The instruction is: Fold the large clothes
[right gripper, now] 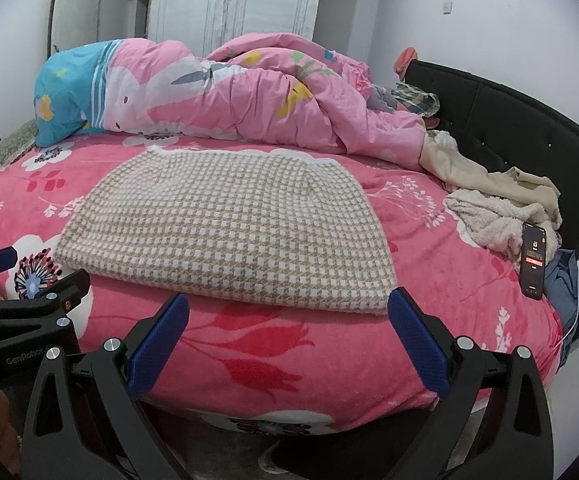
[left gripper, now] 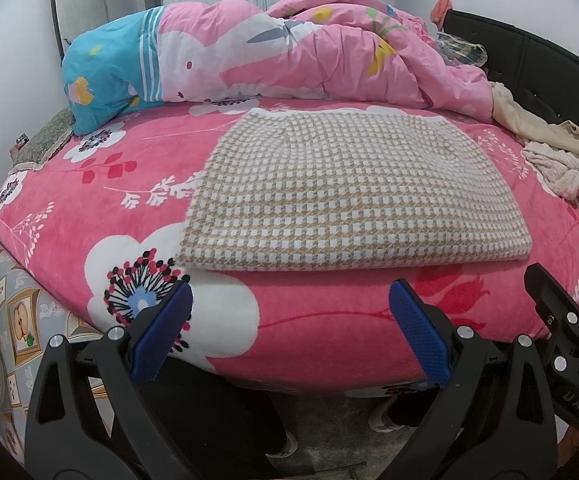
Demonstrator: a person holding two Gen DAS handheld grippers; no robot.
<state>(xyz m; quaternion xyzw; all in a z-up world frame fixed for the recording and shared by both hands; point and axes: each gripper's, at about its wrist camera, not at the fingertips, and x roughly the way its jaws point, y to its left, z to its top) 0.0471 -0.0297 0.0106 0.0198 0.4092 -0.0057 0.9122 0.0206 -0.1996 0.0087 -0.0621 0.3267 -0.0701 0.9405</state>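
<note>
Now the checked garment (left gripper: 353, 196) lies folded flat mid-bed on the pink sheet (left gripper: 309, 332), w/ left gripper (left gripper: 289, 328) & right gripper (right gripper: 287, 338) both spread, empty, hovering near its front edge — prob. needs another fold or moving aside.

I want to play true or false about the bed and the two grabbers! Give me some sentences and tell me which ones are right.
1. The checked cloth lies folded flat on the pink bed cover. True.
2. The left gripper is squeezing the checked cloth. False: its jaws are wide open and hold nothing, in front of the bed edge.
3. A phone lies on the bed at the right side, with its screen lit. True.
4. The right gripper is shut. False: its jaws are open and empty.
5. The pink quilt is spread out smooth. False: it is bunched up in a heap behind the cloth.
</note>
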